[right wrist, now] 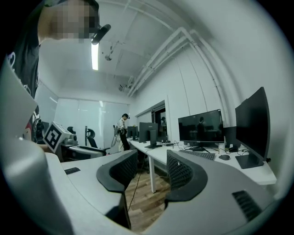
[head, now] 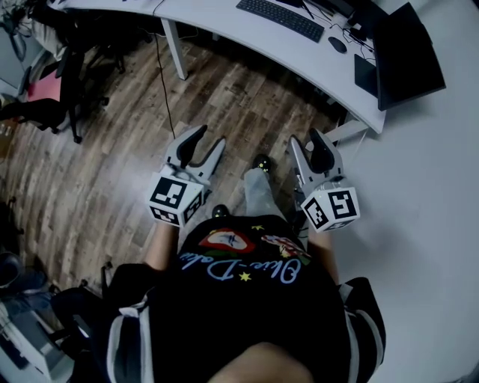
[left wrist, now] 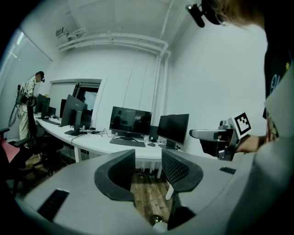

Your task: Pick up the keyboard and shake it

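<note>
A black keyboard (head: 281, 19) lies on the curved white desk (head: 224, 22) at the top of the head view, well ahead of both grippers. It also shows in the left gripper view as the keyboard (left wrist: 125, 142) before a monitor, and in the right gripper view as the keyboard (right wrist: 200, 154). My left gripper (head: 211, 136) and right gripper (head: 305, 137) hang side by side over the wooden floor, in front of the person's body. Both stand open with nothing between their jaws. The left gripper (left wrist: 148, 158) and the right gripper (right wrist: 152, 160) both point toward the desk.
A mouse (head: 337, 45) and dark monitors (head: 404, 56) sit on the desk right of the keyboard. White desk legs (head: 175, 48) stand on the wooden floor (head: 112, 172). Office chairs (head: 52, 97) are at the left. Another person (right wrist: 122, 131) stands far down the room.
</note>
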Demonstrator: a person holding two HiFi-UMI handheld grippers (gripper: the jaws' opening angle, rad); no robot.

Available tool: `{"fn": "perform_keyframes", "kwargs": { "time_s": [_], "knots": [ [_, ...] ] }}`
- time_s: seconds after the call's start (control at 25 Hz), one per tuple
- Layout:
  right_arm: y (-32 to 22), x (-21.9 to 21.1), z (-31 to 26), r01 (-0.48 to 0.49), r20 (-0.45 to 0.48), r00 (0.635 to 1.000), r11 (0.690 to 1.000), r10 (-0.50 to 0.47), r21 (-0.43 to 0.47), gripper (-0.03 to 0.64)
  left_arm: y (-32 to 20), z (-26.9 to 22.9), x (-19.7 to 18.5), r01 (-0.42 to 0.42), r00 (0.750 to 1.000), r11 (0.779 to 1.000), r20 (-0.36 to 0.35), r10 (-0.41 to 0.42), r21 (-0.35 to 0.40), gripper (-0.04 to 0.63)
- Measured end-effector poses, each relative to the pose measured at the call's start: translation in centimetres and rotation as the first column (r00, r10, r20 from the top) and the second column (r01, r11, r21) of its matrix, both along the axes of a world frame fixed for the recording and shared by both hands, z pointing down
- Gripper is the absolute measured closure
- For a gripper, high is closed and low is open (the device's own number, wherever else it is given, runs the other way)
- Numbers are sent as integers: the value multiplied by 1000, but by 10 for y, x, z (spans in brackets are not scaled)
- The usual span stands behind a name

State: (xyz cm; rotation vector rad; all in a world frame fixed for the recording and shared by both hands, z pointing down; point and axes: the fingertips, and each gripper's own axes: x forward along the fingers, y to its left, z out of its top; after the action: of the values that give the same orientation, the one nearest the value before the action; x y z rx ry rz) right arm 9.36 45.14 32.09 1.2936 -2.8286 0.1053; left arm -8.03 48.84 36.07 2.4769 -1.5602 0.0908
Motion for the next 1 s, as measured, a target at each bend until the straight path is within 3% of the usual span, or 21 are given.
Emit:
{"fn": "perform_keyframes", "kwargs": {
  "time_s": [0.4,1.0],
  "knots": [
    [-80,-19,4,75,41,996,997,-75,-1,451,-60,2,-18,74,997,997,20,-74,-20,439],
    [-215,25,16,66,60,996,997,-63,-49,451,-200,9,14,82,997,995,14,-81,-51,439]
  ]
}}
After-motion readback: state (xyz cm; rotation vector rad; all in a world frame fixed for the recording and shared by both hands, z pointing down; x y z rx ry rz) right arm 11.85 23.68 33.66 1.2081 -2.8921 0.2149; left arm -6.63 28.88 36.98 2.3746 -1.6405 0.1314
